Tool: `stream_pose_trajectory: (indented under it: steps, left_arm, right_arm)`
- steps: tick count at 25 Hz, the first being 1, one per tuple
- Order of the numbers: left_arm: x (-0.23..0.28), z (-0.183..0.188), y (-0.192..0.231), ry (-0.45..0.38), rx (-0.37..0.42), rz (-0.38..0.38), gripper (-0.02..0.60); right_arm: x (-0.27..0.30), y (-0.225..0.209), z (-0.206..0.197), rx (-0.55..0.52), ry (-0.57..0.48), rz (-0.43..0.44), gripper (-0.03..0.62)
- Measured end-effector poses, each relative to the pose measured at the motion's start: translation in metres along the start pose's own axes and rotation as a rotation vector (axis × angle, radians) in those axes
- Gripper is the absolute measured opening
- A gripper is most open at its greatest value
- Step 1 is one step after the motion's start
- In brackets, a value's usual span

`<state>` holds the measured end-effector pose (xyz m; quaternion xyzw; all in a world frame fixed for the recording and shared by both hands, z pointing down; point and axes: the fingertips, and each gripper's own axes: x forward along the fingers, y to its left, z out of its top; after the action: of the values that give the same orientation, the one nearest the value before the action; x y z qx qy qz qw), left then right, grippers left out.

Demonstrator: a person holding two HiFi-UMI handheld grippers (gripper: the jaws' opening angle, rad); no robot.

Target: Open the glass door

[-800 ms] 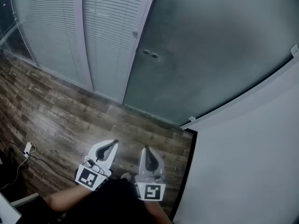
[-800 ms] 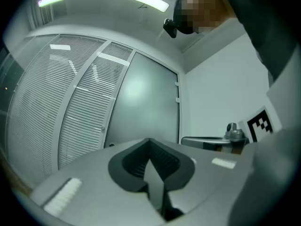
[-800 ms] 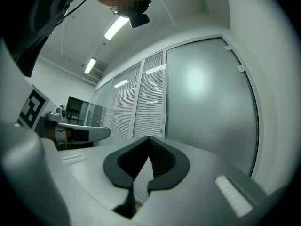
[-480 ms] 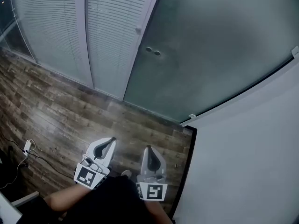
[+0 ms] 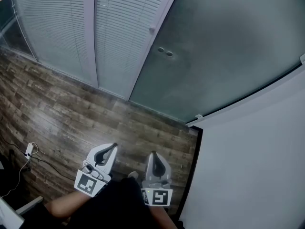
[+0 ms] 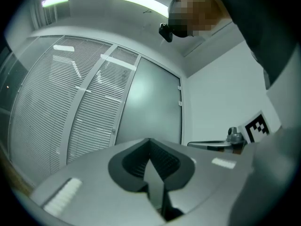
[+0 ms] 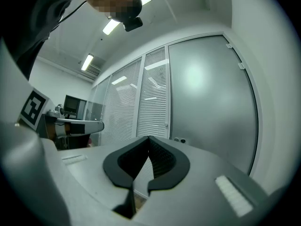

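Observation:
The frosted glass door [image 5: 224,46] stands ahead at the upper right, with two small round fittings [image 5: 165,52] near its left edge. A pale frame post [image 5: 153,42] with a small latch borders it. In the head view my left gripper [image 5: 114,146] and right gripper [image 5: 151,153] are held low over the wood floor, well short of the door. Both are shut and empty. The left gripper view shows my shut left gripper [image 6: 149,140] below the door [image 6: 157,102]. The right gripper view shows my shut right gripper [image 7: 148,138] pointing toward the door [image 7: 211,98] and its fittings [image 7: 179,140].
Slatted blind panels [image 5: 57,27] fill the wall left of the door. A white wall [image 5: 257,166] with a dark skirting runs along the right. A cable and white plug [image 5: 28,150] lie on the wood floor [image 5: 71,113] at the left.
In the head view the door, its fittings and the frame post have shifted to the right. Both grippers stay shut and have sunk slightly in the picture.

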<state>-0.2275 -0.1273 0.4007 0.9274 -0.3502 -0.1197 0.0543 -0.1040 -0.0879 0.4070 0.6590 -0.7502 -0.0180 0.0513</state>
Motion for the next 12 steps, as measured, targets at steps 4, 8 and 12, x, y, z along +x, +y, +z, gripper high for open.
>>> stream_pose_trajectory:
  steps: [4, 8, 12]
  left_arm:
    - [-0.017, 0.001, 0.021, 0.001, 0.006, -0.003, 0.0]
    - [-0.029, 0.002, 0.041, 0.024, -0.027, 0.009, 0.0]
    - [-0.038, -0.003, 0.06, 0.033, -0.027, 0.027, 0.0]
  right_arm:
    - [0.006, 0.014, -0.002, 0.0, 0.013, -0.01, 0.002]
    - [0.014, 0.029, -0.003, -0.006, 0.029, -0.019, 0.002]
    - [0.025, 0.044, -0.009, -0.016, 0.052, -0.005, 0.002]
